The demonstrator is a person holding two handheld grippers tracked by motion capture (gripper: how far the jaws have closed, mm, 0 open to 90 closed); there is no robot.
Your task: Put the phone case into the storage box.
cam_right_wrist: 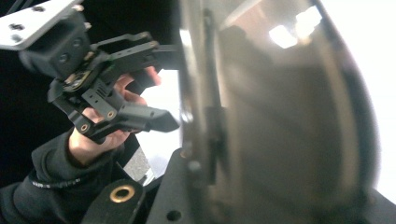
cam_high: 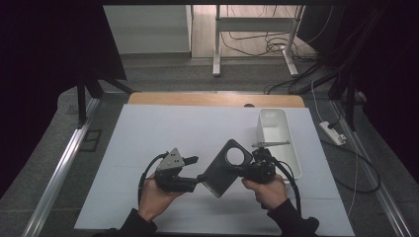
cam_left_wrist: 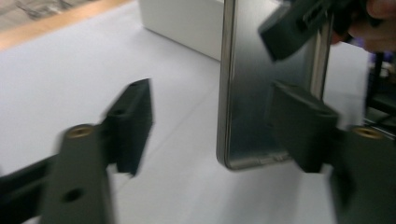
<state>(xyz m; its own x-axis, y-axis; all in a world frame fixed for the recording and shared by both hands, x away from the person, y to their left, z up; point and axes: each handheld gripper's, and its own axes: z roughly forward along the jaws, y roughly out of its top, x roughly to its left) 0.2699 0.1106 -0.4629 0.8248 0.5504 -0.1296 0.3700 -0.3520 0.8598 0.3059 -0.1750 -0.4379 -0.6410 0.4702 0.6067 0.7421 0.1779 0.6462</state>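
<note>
The flat metal plate (cam_high: 223, 170) hung above the worktop (cam_high: 148, 128) centre, pinched at its 3 o'clock edge by the right gripper (cam_high: 247, 170). Stiff, smooth, probably slippery; the left gripper (cam_left_wrist: 210, 126) fingers stood spread around its lower corner.

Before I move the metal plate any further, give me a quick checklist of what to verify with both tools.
1. Right tool gripping the metal plate: ok, it is clamped at the plate's upper edge near the round hole.
2. Left tool closed on the plate: not ok, its jaws stand open, one pad behind the plate's lower corner, the other well apart.
3. Plate off the table: ok, the left gripper view shows its bottom edge in the air.
4. White bin within reach: ok, it stands just beyond the right tool.
5. Bin free for the plate: cannot tell, a thin metal piece lies across its rim.
</note>
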